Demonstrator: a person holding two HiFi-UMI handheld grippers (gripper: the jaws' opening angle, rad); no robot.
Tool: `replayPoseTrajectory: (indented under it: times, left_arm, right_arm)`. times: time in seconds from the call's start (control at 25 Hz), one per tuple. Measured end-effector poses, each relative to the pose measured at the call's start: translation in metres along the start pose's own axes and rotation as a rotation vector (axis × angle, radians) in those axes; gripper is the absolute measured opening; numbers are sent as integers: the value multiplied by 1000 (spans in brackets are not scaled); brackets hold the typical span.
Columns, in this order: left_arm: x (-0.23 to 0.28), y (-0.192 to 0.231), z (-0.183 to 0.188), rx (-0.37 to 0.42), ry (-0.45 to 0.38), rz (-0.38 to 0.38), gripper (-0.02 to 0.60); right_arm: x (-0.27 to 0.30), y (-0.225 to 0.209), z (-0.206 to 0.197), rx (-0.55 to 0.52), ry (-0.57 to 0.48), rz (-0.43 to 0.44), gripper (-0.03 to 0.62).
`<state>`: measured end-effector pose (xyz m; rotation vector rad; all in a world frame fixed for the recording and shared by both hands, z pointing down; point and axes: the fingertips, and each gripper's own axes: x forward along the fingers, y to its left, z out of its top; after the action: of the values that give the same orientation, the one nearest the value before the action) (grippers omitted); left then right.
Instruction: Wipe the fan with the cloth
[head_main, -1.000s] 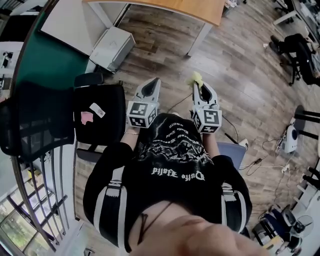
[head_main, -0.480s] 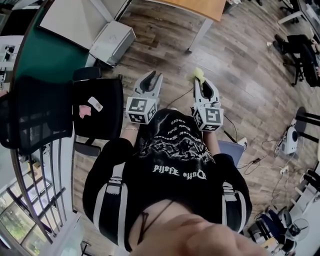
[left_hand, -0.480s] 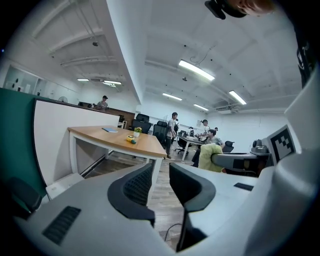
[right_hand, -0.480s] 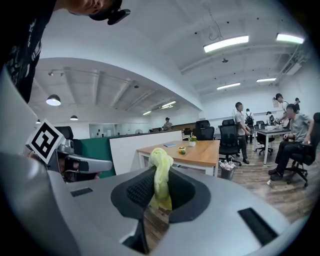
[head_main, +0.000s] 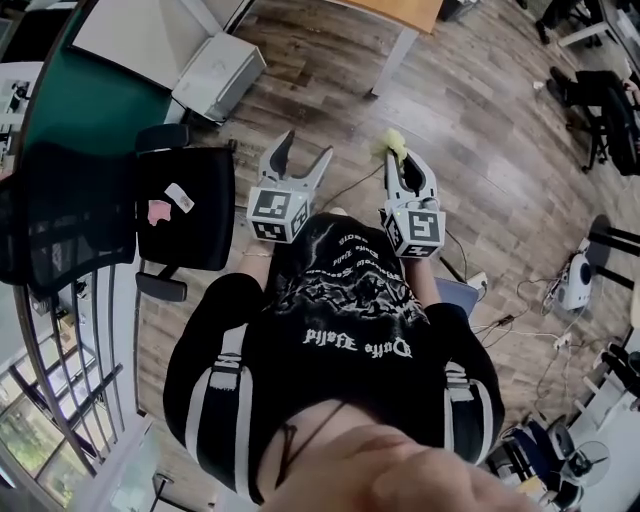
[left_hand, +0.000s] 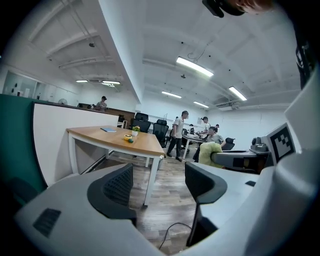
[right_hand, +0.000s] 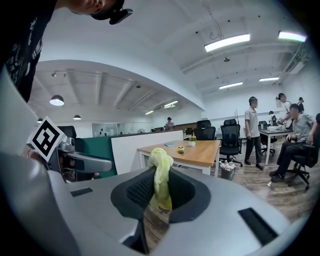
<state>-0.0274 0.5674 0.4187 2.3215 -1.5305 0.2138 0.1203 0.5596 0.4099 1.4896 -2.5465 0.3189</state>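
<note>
Standing over the wooden floor (head_main: 480, 150), you hold the left gripper (head_main: 300, 150) empty, its jaws just sprung wide, and the right gripper (head_main: 400, 165) clamped on the cloth (head_main: 393, 148). Pinched by only a thin fold, the cloth could slip free mid-wipe. It is yellow-green, bunched and limp, poking above the jaws.

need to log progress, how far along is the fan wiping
Done: the cloth is picked up, pinched in the right gripper. In hand: the left gripper has just been opening its jaws, nothing between them; both point out over wooden floor. Left: all the wiping; no fan clearly shows ahead of either gripper.
</note>
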Motion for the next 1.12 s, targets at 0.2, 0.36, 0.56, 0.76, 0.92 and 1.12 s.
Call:
replayPoseTrajectory:
  times: [0.2,0.36,0.56,0.76,0.92,1.12]
  left_arm:
    - [-2,2,-4,30,0,5,316]
    - [17,21,-9,-9,23,-11,314]
    - [64,56,3,32,36,-46,313]
    - [122,99,32,80,63,-113,288]
    - [169,132,53,128,109,-214,288]
    - [215,179,75,160,140,-279,288]
  right_arm:
    - [6,2,-8,9,10,20,66]
    - [30,7,-14,46,28,55,66]
    - [86,-7,-10,65,42,5,66]
    - [156,-19,13,56,37,-49,66]
    - [208,-25,27,85,41,-101,66]
    - [268,-17,38,74,67,-138,66]
